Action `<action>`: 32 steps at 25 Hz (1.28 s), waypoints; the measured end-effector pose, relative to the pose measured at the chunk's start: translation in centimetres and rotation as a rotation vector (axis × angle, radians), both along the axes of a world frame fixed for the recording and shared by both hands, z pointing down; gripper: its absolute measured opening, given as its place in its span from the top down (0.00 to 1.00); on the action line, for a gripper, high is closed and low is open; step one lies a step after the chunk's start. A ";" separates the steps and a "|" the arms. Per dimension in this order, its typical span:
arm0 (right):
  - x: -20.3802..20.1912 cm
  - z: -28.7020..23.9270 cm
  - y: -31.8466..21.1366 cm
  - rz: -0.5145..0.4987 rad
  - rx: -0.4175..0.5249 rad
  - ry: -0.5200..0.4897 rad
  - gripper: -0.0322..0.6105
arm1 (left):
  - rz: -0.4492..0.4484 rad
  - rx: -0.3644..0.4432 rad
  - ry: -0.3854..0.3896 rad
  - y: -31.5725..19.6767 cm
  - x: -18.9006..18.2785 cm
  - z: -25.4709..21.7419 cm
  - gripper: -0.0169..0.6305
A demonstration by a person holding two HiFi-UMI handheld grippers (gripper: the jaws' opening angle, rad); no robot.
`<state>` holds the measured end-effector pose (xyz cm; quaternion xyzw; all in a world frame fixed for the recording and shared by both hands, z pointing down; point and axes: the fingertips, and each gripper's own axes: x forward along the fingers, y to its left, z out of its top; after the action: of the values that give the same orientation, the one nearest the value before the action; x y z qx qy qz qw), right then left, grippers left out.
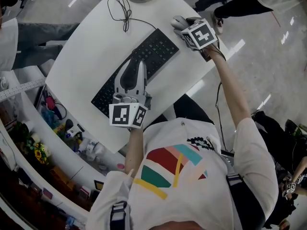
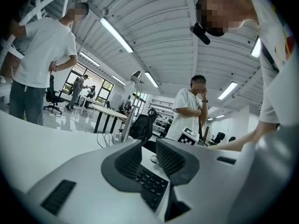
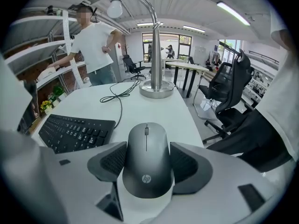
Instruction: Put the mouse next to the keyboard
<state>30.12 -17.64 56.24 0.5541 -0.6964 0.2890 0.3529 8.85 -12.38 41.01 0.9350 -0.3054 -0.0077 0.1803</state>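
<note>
Two tools are at work. The right tool [image 3: 148, 161] has its jaws closed in on the flanks of the one mouse [image 3: 146, 155], the ribbed pads pressing both sides. The left tool [image 2: 148, 155] holds nothing, its jaws a narrow gap apart with dark keys showing through it.

One white worktop [image 1: 79, 56] carries everything. On it lies one black keyboard [image 1: 156, 47], set slantwise in the head view, with the left tool [image 1: 136, 66] over its middle. One silver lamp [image 3: 156, 85] stands at the far edge, and one thin black cable [image 1: 122, 8] loops in front of its base.

The mouse [image 1: 178, 21] is near the keyboard's right end, apart from it and close to the worktop's edge, in the right tool [image 1: 183, 27]. Whether it rests on the surface or is lifted cannot be told.
</note>
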 end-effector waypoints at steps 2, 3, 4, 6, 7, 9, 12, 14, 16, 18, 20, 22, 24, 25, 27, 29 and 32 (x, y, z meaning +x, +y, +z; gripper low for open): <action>0.1 0.4 0.1 0.008 -0.009 -0.001 0.51 | -0.002 0.000 -0.005 -0.1 0.0 0.1 0.77; 0.2 0.6 0.1 0.013 -0.012 -0.007 0.51 | -0.003 0.001 -0.007 -0.1 0.1 0.0 0.77; 0.3 0.9 0.0 0.021 -0.015 -0.012 0.51 | -0.003 0.004 -0.008 -0.1 0.2 0.0 0.77; 0.7 1.5 0.0 0.038 -0.026 -0.013 0.51 | -0.006 0.012 -0.009 -0.1 0.2 -0.4 0.77; 0.8 1.9 0.0 0.043 -0.032 -0.013 0.51 | -0.008 0.016 -0.011 0.0 0.1 -0.6 0.77; 0.7 2.3 0.1 0.046 -0.042 -0.018 0.51 | -0.013 0.021 -0.015 0.0 -0.4 -0.9 0.77; 0.5 2.2 0.2 0.045 -0.040 -0.030 0.51 | -0.026 0.016 -0.019 0.2 -0.9 -0.9 0.77; 0.6 2.1 0.2 0.039 -0.038 -0.036 0.51 | -0.034 0.015 -0.017 0.3 -1.0 -1.0 0.77; 0.6 2.1 0.2 0.028 -0.029 -0.042 0.51 | -0.043 0.020 -0.016 0.3 -1.1 -1.1 0.77; 0.4 2.1 0.2 0.021 -0.013 -0.045 0.51 | -0.049 0.025 -0.015 0.3 -1.3 -1.3 0.77; 0.4 2.2 0.2 0.016 0.001 -0.044 0.51 | -0.050 0.029 -0.018 0.4 -1.3 -1.4 0.77; 0.4 2.2 0.1 0.011 0.008 -0.039 0.51 | -0.053 0.034 -0.020 0.7 -1.4 -1.5 0.77; 0.5 2.2 0.1 0.013 0.016 -0.028 0.51 | -0.058 0.038 -0.019 0.9 -1.5 -1.6 0.77; 0.5 2.1 0.1 0.016 0.023 -0.016 0.51 | -0.061 0.039 -0.019 1.1 -1.7 -1.7 0.77; 0.5 1.7 0.0 0.022 0.047 0.004 0.51 | -0.067 0.041 -0.019 1.4 -1.9 -1.8 0.77; 0.3 0.9 0.0 0.030 0.073 0.000 0.51 | -0.070 0.047 -0.016 1.7 -2.1 -2.3 0.77; -0.4 -1.3 -0.1 0.017 0.128 -0.009 0.51 | -0.079 0.066 -0.008 2.2 -2.6 -3.1 0.77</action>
<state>29.70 -17.70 54.95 0.5800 -0.7105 0.2491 0.3110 6.22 -10.13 37.88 0.9277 -0.3422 -0.0211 0.1476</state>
